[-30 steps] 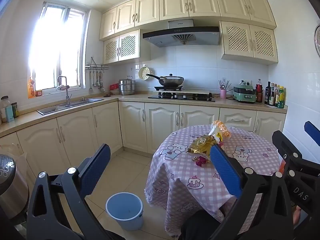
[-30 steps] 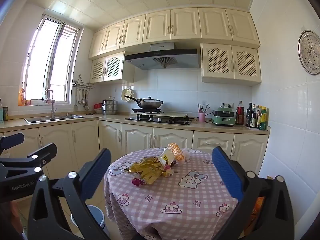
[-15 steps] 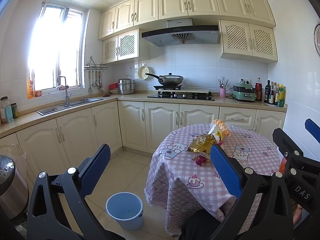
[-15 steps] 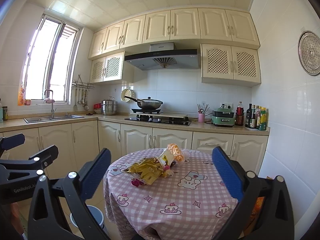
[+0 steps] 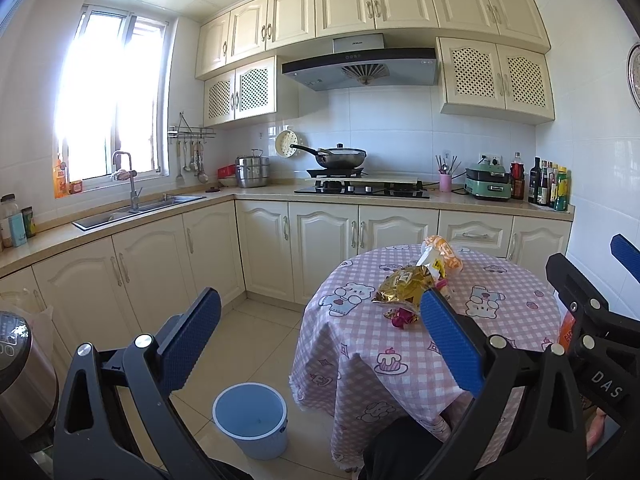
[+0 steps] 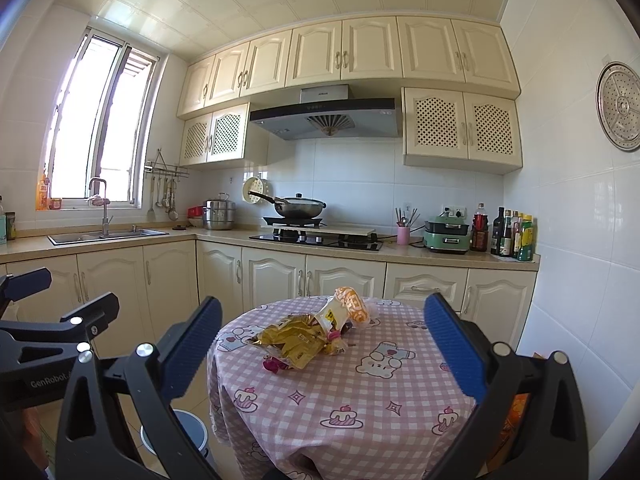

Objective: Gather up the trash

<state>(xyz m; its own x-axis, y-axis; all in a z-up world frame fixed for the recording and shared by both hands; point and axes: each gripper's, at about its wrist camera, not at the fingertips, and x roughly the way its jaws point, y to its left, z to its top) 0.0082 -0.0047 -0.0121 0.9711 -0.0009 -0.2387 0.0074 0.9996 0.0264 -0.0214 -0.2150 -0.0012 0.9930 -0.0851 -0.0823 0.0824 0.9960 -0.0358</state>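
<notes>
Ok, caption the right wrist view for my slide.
Open right hand-held gripper faces snack wrappers piled on the checked round table.

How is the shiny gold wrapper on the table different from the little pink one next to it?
The gold wrapper is far bigger than the pink wrapper. The gold one lies spread out and crinkled in the middle of the pile, while the pink one is scrunched into a small ball at the pile's near edge. The gold one touches the white and orange bag; the pink one does not. Both lie on the checked tablecloth, untouched by either claw.
</notes>
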